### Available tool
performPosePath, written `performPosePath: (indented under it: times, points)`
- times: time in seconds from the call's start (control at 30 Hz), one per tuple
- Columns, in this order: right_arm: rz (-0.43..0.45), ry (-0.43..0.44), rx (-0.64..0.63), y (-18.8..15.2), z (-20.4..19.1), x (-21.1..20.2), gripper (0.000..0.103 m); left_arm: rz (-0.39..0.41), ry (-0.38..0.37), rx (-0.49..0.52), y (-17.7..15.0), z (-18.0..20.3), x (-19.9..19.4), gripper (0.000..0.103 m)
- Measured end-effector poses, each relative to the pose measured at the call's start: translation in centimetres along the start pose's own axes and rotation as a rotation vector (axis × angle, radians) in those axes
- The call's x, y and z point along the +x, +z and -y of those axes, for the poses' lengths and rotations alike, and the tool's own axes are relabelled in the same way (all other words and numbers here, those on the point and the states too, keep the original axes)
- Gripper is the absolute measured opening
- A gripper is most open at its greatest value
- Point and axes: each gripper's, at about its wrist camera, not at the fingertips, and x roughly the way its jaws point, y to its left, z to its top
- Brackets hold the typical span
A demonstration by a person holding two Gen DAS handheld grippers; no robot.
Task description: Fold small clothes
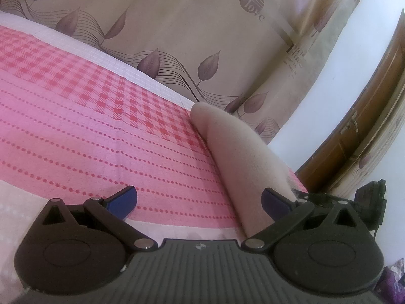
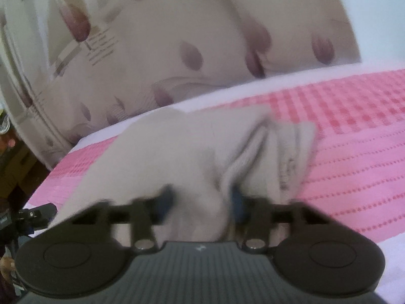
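A small beige garment (image 2: pixel 162 152) lies bunched on the pink bedspread (image 2: pixel 354 139). In the right wrist view it fills the middle, with a ribbed fold standing up at its right side. My right gripper (image 2: pixel 202 202) has its blue pads on either side of a bunch of this cloth; the view is blurred, and the jaws look closed on it. In the left wrist view the garment (image 1: pixel 243 157) shows as a long beige strip by the right blue pad. My left gripper (image 1: pixel 200 202) is open and empty, low over the bedspread (image 1: pixel 101 126).
A beige curtain with purple leaves (image 1: pixel 202 25) hangs behind the bed. A white wall and a wooden door (image 1: pixel 359 131) stand at the right of the left wrist view. The right-hand device (image 1: pixel 369 202) shows beside the left gripper.
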Motion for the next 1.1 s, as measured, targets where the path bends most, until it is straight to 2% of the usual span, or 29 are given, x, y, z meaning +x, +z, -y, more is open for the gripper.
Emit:
performPosePath:
  times: [0.13,0.33,0.47,0.5,0.57,0.67,0.77,0.87,1.0,1.07,1.1]
  points:
    - [0.027,-0.040,-0.049,0.4,-0.4,0.2,0.023,0.000,0.001,0.000,0.0,0.0,0.0,0.103]
    - [0.045,-0.189,-0.196,1.4,-0.8,-1.9,0.020,0.000,0.003,0.001,0.0,0.0,0.1,0.103]
    - [0.022,-0.220,-0.170,1.8,1.4,-3.1,0.020,0.001,0.004,0.001,0.1,0.1,0.1,0.103]
    - [0.008,-0.205,-0.159,1.5,1.9,-2.8,0.019,0.001,0.005,0.001,0.1,0.1,0.1,0.103]
    - [0.039,-0.144,-0.115,0.9,2.5,-2.8,0.020,0.000,0.007,0.002,0.1,0.1,0.2,0.103]
    - [0.050,-0.110,-0.027,0.7,3.7,-2.5,0.023,0.001,0.021,0.011,0.1,0.4,0.1,0.103]
    - [0.054,-0.085,0.028,0.6,4.3,-2.6,0.024,-0.023,0.045,0.072,-0.1,2.0,-0.2,0.103]
    - [0.061,-0.081,0.058,0.5,4.3,-2.8,0.025,-0.013,-0.022,0.159,-1.8,5.2,-1.3,0.103]
    - [0.090,-0.076,0.099,-0.3,4.4,-2.3,0.030,-0.106,0.087,0.448,-4.2,11.0,1.1,0.103]
    - [0.096,-0.092,0.082,-0.4,4.1,-2.3,0.033,-0.140,0.092,0.494,-4.7,12.4,2.4,0.103]
    - [0.097,-0.095,0.075,-0.5,4.0,-2.3,0.038,-0.147,0.098,0.503,-4.8,13.1,3.1,0.103]
